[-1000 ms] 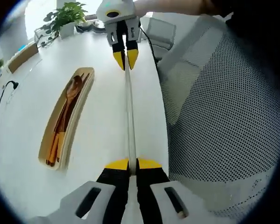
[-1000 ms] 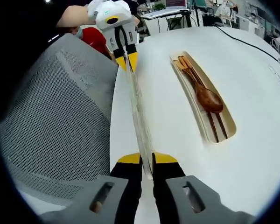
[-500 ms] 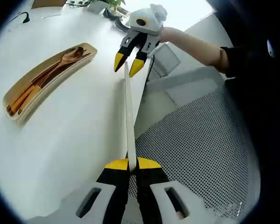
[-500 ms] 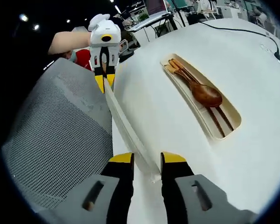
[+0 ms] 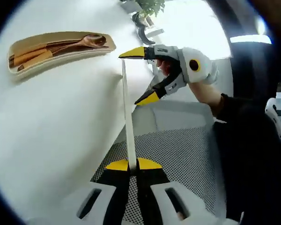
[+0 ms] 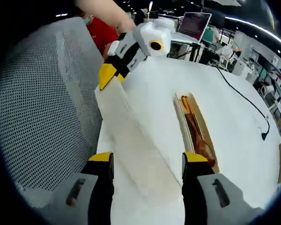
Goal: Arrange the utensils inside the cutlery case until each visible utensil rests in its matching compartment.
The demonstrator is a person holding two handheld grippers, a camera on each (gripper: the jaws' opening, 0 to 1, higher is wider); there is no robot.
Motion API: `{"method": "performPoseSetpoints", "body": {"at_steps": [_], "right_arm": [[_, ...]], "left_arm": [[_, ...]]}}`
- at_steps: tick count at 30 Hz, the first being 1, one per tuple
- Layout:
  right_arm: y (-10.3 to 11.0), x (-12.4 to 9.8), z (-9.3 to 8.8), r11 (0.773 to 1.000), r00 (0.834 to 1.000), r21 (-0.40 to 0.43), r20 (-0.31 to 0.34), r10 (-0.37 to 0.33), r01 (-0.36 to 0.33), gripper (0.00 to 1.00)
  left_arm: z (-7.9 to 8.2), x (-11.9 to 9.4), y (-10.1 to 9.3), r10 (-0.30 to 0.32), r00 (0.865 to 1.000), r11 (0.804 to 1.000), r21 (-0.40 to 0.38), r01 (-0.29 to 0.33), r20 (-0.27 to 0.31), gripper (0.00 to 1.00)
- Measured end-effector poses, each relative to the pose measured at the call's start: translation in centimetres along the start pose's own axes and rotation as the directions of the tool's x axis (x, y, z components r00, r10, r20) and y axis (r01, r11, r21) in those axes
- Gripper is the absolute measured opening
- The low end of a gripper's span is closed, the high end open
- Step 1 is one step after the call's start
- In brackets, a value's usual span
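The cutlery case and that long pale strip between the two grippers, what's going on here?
A person works two handheld grippers at a white table. The left gripper has its tongs shut on one end of a long translucent lid. The right gripper has its tongs wide open, on either side of the lid's other end without gripping it. The cutlery case lies open on the table, holding a wooden spoon and chopsticks.

- Cutlery case (image 5: 61, 49): pale beige, holding brown wooden utensils (image 5: 61, 46).
- Lid (image 5: 127, 122): translucent white.
- Table (image 5: 51, 122): plain white.
- Left gripper (image 5: 129, 165) and right gripper (image 6: 147, 159): yellow tips, black jaws, white bodies.
- Chair mesh (image 6: 42, 108): grey with fine dark dots.
- Far cable (image 6: 241, 96): black.
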State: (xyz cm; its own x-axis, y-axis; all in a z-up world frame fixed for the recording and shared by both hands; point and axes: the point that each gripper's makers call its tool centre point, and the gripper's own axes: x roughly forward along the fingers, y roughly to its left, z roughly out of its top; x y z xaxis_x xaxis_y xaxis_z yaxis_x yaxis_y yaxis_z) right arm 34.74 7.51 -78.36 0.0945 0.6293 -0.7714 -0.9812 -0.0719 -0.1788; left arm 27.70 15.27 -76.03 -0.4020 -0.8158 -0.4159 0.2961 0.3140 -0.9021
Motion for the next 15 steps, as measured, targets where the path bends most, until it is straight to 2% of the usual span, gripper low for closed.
{"method": "performPoseSetpoints", "body": {"at_steps": [1, 4, 7, 11, 15], "right_arm": [[0.1, 0.3, -0.1, 0.999, 1.0, -0.04, -0.016, -0.006, 0.005, 0.58], [0.7, 0.8, -0.1, 0.996, 0.999, -0.083, -0.033, 0.015, -0.017, 0.6], [0.9, 0.8, -0.8, 0.99, 0.997, -0.137, -0.076, 0.025, -0.035, 0.6], [0.9, 0.8, -1.2, 0.988, 0.995, -0.14, -0.09, 0.047, -0.059, 0.59], [1.5, 1.0, -0.9, 0.986, 0.995, -0.15, -0.086, 0.06, -0.072, 0.58]], "left_arm": [[0.0, 0.0, -0.2, -0.013, 1.0, 1.0, -0.013, 0.013, 0.004, 0.04], [0.1, 0.1, -0.8, -0.056, 0.998, 0.996, -0.063, 0.057, 0.013, 0.04], [0.1, 0.0, -1.5, -0.096, 0.995, 0.991, -0.093, 0.096, 0.009, 0.04], [0.4, -0.1, -2.8, -0.195, 0.98, 0.961, -0.193, 0.197, 0.03, 0.04], [0.0, 0.1, -2.0, -0.172, 0.985, 0.969, -0.179, 0.171, 0.012, 0.04]]}}
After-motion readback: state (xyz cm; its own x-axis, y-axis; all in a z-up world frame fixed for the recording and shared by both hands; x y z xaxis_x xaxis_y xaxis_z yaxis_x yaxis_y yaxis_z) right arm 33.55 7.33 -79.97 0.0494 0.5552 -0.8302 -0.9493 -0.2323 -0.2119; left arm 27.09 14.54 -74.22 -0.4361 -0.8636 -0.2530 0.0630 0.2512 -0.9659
